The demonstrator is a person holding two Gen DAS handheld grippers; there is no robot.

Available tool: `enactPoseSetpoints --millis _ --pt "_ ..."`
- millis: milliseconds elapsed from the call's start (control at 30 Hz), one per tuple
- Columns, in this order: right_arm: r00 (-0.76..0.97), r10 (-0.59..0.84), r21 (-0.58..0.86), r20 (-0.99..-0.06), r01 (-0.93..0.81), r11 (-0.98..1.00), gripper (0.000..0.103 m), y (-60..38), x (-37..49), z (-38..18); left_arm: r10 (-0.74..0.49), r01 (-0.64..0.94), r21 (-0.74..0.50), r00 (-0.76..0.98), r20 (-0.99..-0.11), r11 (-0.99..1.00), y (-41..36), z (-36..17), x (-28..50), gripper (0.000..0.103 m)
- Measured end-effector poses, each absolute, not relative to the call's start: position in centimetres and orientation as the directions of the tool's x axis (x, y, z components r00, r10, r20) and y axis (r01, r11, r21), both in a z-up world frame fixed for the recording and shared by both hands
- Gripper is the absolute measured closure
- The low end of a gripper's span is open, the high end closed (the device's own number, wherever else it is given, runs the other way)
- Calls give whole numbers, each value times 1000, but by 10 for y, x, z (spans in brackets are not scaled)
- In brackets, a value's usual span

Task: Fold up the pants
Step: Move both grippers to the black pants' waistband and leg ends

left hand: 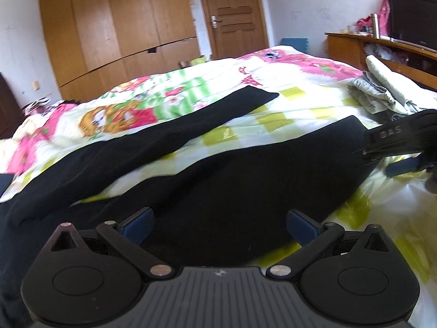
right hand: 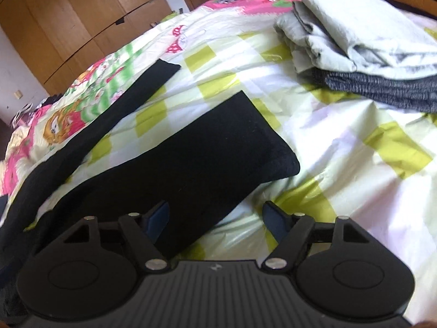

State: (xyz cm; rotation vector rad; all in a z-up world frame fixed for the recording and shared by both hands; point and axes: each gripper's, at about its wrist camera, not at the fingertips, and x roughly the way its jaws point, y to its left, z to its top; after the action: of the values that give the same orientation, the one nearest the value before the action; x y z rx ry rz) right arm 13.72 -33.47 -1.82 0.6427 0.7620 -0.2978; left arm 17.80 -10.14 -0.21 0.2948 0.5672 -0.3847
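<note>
Black pants (left hand: 245, 175) lie spread on the patterned bed sheet (left hand: 295, 109), their two legs fanned apart. The far leg (left hand: 196, 117) ends in a cuff near the sheet's middle. My left gripper (left hand: 220, 225) hovers open low over the wide near part of the pants, nothing between its fingers. In the right wrist view the near leg (right hand: 207, 153) ends in a squared cuff, and the far leg (right hand: 128, 98) runs up to the left. My right gripper (right hand: 215, 218) is open, the near leg's lower edge lying under the gap between its pads. It also shows at the near leg's cuff, right gripper (left hand: 387, 153).
A stack of folded light grey and dark knitted clothes (right hand: 355, 46) sits on the bed's far right corner, also visible as the clothes stack (left hand: 382, 93). Behind the bed stand a wooden wardrobe (left hand: 109, 27), a door (left hand: 232, 19) and a cluttered wooden shelf (left hand: 363, 46).
</note>
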Motion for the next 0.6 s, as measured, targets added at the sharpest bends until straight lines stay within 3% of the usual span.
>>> enactPoseSetpoints --millis 67,100,133,200,433,600 --pt "704 -27 467 -710 500 729 36 -343 142 -20 -285 458 174 762 -581 872 -115 -6 190 0" --pt "701 -32 485 -712 524 700 49 -348 144 -18 -292 472 172 751 -592 865 -120 -8 195 0" --pt "701 -26 505 -712 538 675 70 -352 145 -18 -296 484 170 738 -607 859 -125 -9 200 0" --pt "720 45 593 -693 534 603 97 -365 148 -19 -301 505 157 705 -642 849 -133 -11 209 0" --pt "684 74 547 -726 508 666 99 -393 150 19 -352 577 56 569 -743 815 -158 -16 227 0" --pt "502 11 330 -865 553 765 98 -400 144 6 -434 618 -89 436 -788 781 -183 -25 227 0"
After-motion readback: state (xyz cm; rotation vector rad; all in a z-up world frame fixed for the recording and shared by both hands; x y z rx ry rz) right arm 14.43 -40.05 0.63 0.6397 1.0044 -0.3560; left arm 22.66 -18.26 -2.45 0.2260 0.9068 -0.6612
